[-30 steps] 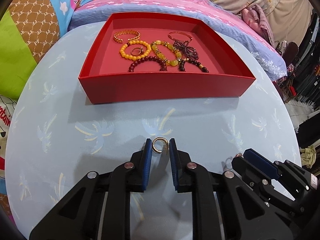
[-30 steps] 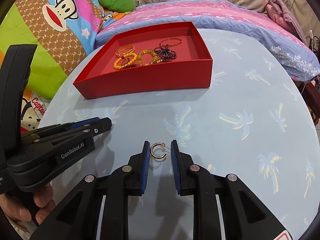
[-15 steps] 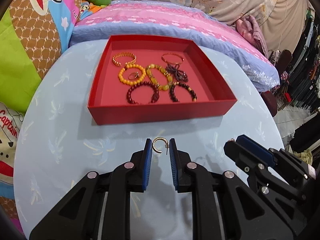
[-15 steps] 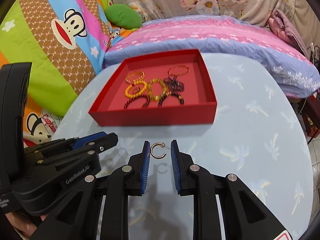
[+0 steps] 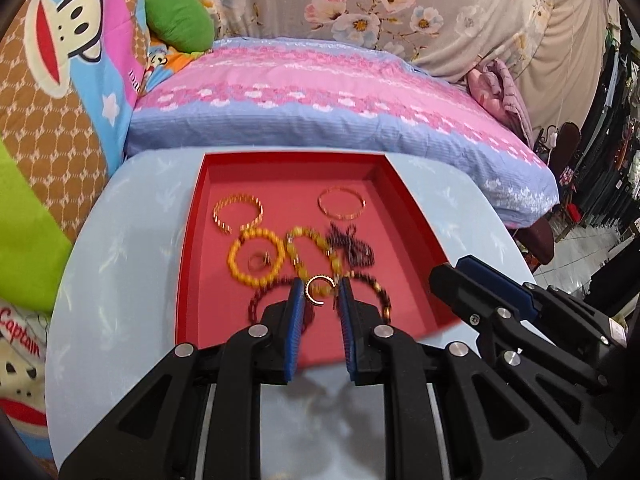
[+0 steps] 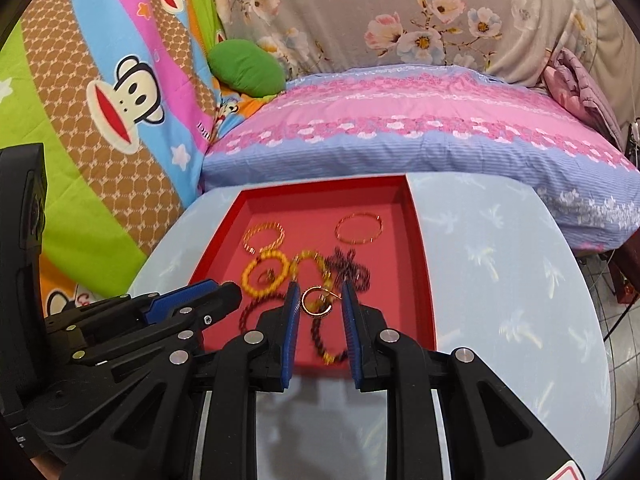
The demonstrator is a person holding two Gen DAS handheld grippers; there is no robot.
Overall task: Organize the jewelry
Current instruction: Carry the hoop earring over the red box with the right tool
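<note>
1. The table (image 5: 120,312), round and pale blue, carries the red tray (image 5: 420,240) at its far side, next to a pink and blue cushion (image 5: 320,92).
2. The tray is shallow and stiff-walled. It holds beaded bracelets, among them a yellow bracelet (image 5: 240,268) around a small ring (image 5: 260,261), and two thin gold bangles (image 5: 341,209) further back. The beads would roll and drape. The bangles are rigid, so they would be taken by the rim.
3. The left gripper (image 5: 319,300) hangs over the tray's near part, jaws nearly closed, pinching a gold hoop earring (image 5: 318,290) across its width.
4. The right gripper (image 6: 318,306) sits just beside it, also over the tray, jaws nearly closed on a matching hoop (image 6: 314,304) with its post toward the right pad.
5. By my judgement the hoops are feather-light, stiff, smooth metal, apt to twist or slip in a pinch. The post looks thin and bendable, so the grip belongs on the hoop's curved body.
6. Released low over bare tray floor, they should not bounce or snag in the beads.
</note>
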